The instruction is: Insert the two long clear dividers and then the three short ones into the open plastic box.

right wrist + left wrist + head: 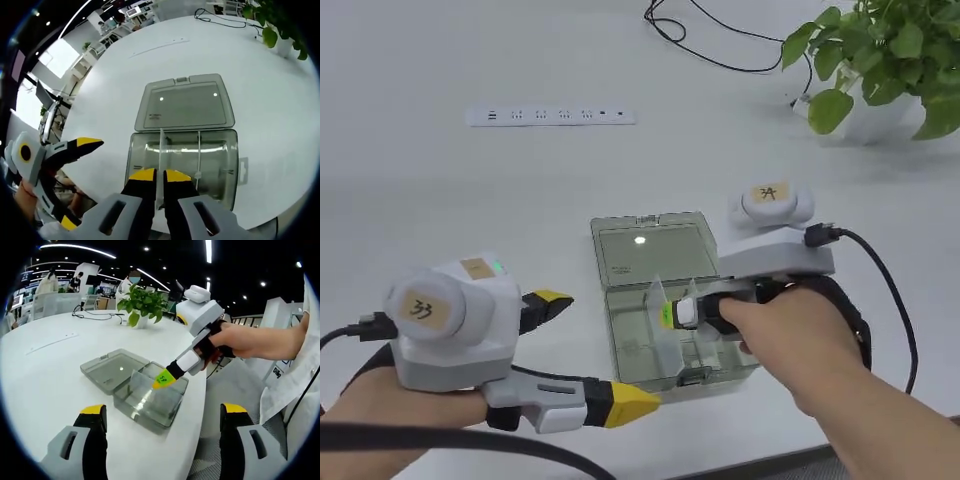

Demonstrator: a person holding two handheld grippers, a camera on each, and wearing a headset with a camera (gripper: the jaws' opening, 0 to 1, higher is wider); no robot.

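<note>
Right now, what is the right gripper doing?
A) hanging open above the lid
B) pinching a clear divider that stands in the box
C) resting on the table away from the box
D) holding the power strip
B: in the right gripper view the right gripper has its yellow-tipped jaws closed on the near end of a clear divider that stands upright in the box.

A tan label (422, 308) on left hand-held gripper (596, 350) reads 33; sticker (770, 193) on right hand-held gripper (668, 316), possibly 34.
</note>
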